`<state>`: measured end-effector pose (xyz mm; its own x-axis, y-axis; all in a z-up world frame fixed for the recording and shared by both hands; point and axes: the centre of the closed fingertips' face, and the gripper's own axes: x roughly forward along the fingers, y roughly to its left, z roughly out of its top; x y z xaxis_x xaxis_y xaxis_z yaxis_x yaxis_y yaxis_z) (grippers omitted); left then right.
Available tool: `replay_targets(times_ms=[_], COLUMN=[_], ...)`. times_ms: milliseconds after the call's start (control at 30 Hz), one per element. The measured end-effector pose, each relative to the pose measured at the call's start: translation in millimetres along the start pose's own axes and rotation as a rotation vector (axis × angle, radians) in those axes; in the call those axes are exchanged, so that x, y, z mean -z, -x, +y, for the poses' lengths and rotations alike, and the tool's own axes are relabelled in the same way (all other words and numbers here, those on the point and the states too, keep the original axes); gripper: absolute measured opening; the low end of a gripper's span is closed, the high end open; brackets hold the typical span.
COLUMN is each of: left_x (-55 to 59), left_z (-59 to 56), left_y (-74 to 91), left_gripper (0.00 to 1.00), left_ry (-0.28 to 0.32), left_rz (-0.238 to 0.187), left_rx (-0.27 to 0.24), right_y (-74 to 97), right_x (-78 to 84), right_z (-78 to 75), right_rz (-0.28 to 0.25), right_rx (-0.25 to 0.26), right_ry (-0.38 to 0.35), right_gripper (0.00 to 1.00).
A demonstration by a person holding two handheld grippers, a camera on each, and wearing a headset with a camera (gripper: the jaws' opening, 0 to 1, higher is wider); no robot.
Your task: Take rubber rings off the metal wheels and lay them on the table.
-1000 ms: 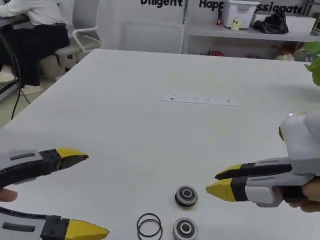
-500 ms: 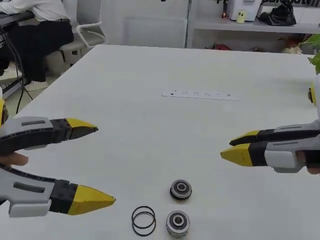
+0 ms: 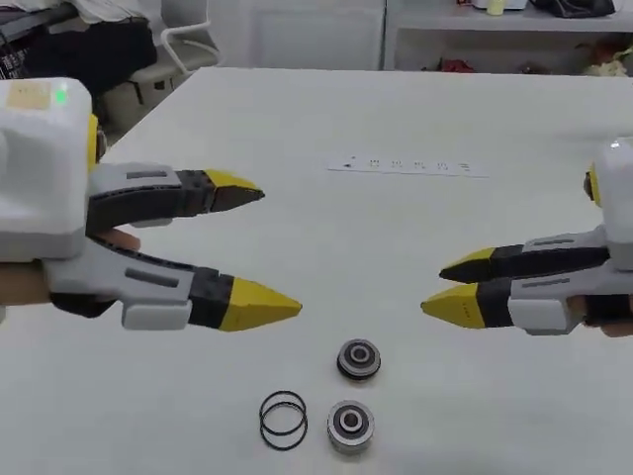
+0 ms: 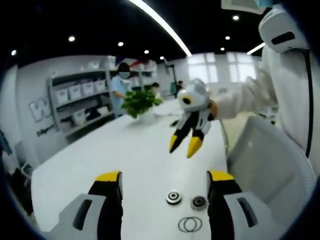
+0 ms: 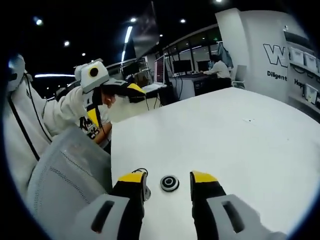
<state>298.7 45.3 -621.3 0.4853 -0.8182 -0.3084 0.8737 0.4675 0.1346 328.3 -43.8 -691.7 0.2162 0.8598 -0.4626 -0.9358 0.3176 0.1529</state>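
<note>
Two metal wheels lie on the white table (image 3: pixel 297 129) near its front edge, a far wheel (image 3: pixel 358 358) with a dark rim and a near wheel (image 3: pixel 350 426). Two thin black rubber rings (image 3: pixel 283 420) lie overlapped just left of the near wheel. My left gripper (image 3: pixel 277 250) hovers left of and above the wheels with its jaws wide apart and nothing between them. My right gripper (image 3: pixel 433 287) hovers to their right, jaws a little apart and empty. The left gripper view looks down on both wheels (image 4: pixel 173 197) (image 4: pixel 199 202) and the rings (image 4: pixel 190 224). One wheel (image 5: pixel 169 183) sits between the right jaws' tips in the right gripper view.
A flat white socket strip (image 3: pixel 407 166) lies mid-table. Chairs (image 3: pixel 188 45) and shelves stand behind the table. A potted plant (image 4: pixel 140 102) sits at the table's far end. A white mesh chair (image 4: pixel 270 165) stands close to the near edge.
The left gripper has come up and in towards the table's middle, now large in view. The right gripper has stayed at the right. The wheels and rings lie where they were.
</note>
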Motion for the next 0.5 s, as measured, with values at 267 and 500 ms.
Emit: replay_targets(times_ms=[267,500], left_x=[5.4,32.1], left_z=[14.6,18.4], left_y=[-32.5,-59.5], left_gripper=[0.67,0.60], left_ry=[0.034,0.035], left_rz=[-0.039,-0.013], left_rx=[0.064,0.104], right_y=[-20.2,-44.0], right_x=[-1.0,27.2], right_z=[-15.0,-11.6], right_rz=[-0.059,-0.004], right_rx=[-0.011,-0.057], right_ry=[0.021,0.054], right_gripper=[0.34,0.34])
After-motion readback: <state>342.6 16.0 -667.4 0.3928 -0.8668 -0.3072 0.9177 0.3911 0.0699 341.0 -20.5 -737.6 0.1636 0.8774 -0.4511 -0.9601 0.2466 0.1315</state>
